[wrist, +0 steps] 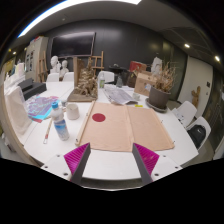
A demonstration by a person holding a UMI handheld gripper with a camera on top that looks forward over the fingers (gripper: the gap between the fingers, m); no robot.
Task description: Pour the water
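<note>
A white table [170,125] carried brown paper sheets [125,127] at its centre, a red lid [98,117] on them at ten o'clock, a capped bottle [61,126] at nine o'clock.

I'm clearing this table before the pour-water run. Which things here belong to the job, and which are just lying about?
Belongs to the job:
plastic bottle, left of the mat
gripper, fingers open, holding nothing
No cup or glass is clearly visible.

Lying about:
brown mat
red disc on the mat
papers
potted plant
white chairs
</note>
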